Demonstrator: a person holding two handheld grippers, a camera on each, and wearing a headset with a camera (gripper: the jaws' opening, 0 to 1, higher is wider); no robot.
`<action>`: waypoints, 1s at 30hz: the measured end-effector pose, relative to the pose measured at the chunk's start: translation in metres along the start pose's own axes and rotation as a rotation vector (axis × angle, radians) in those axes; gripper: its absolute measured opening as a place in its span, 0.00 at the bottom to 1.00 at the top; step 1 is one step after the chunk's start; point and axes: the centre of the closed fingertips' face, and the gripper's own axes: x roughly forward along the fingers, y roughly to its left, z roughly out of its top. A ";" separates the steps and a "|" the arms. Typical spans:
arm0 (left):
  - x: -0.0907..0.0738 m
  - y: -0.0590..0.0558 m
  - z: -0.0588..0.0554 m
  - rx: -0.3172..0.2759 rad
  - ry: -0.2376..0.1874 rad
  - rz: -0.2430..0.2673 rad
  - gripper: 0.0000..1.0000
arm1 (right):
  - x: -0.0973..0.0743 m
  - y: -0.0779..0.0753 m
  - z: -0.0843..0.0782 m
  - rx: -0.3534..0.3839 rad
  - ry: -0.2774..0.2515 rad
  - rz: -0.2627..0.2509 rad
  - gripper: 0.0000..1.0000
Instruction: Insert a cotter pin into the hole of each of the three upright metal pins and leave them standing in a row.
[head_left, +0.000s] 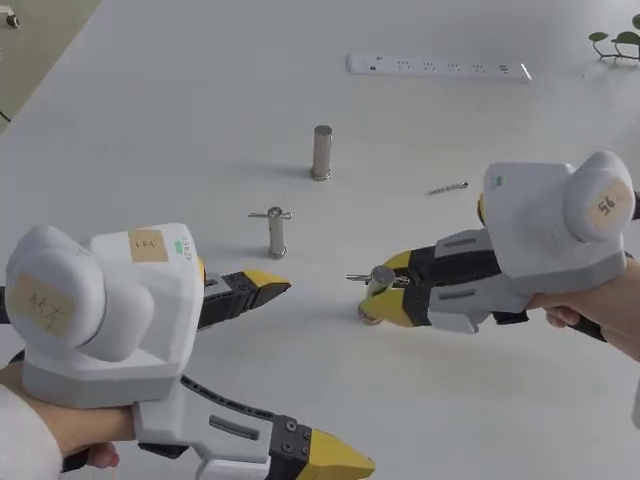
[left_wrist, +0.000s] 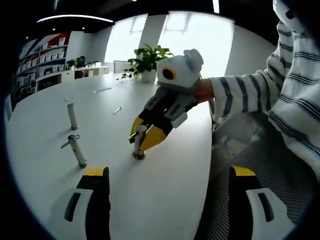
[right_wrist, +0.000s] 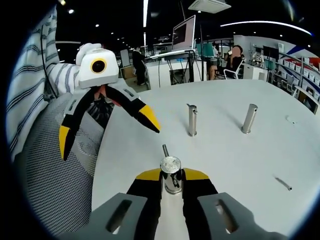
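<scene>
the nearest metal pin (right_wrist: 171, 172) stands with its foot on the white table (head_left: 180, 120), clamped in the right gripper (head_left: 378, 290), whose yellow-tipped jaws are drawn in narrow around its shaft. a cotter pin (head_left: 356, 277) sticks out sideways near its top, on the side toward the left gripper (left_wrist: 168, 172). the left gripper holds nothing. its jaws are spread wide, and it points at the right gripper, with the clamped pin ahead of it and well short of its tips.

beyond the gap between the two grippers the middle pin (head_left: 277, 233) stands upright, with a second cotter pin (head_left: 270, 213) through its top. farther out along the same line the far pin (head_left: 321, 152) is also upright. a loose cotter pin (head_left: 447, 188) lies flat on the table just past the right gripper's body. well beyond all three pins a white power strip (head_left: 438, 68) lies across the table, and a small plant (head_left: 616, 42) sits off past the right gripper's outer side.
</scene>
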 end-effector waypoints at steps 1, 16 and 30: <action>-0.001 0.000 -0.002 -0.012 0.006 0.002 0.99 | 0.000 0.000 0.000 -0.006 -0.003 0.004 0.10; -0.011 0.004 -0.011 -0.046 0.012 0.037 0.99 | -0.004 -0.006 0.016 -0.056 -0.040 0.021 0.08; -0.013 0.000 -0.014 -0.059 0.018 0.039 0.99 | -0.013 -0.056 0.017 -0.080 -0.022 -0.052 0.08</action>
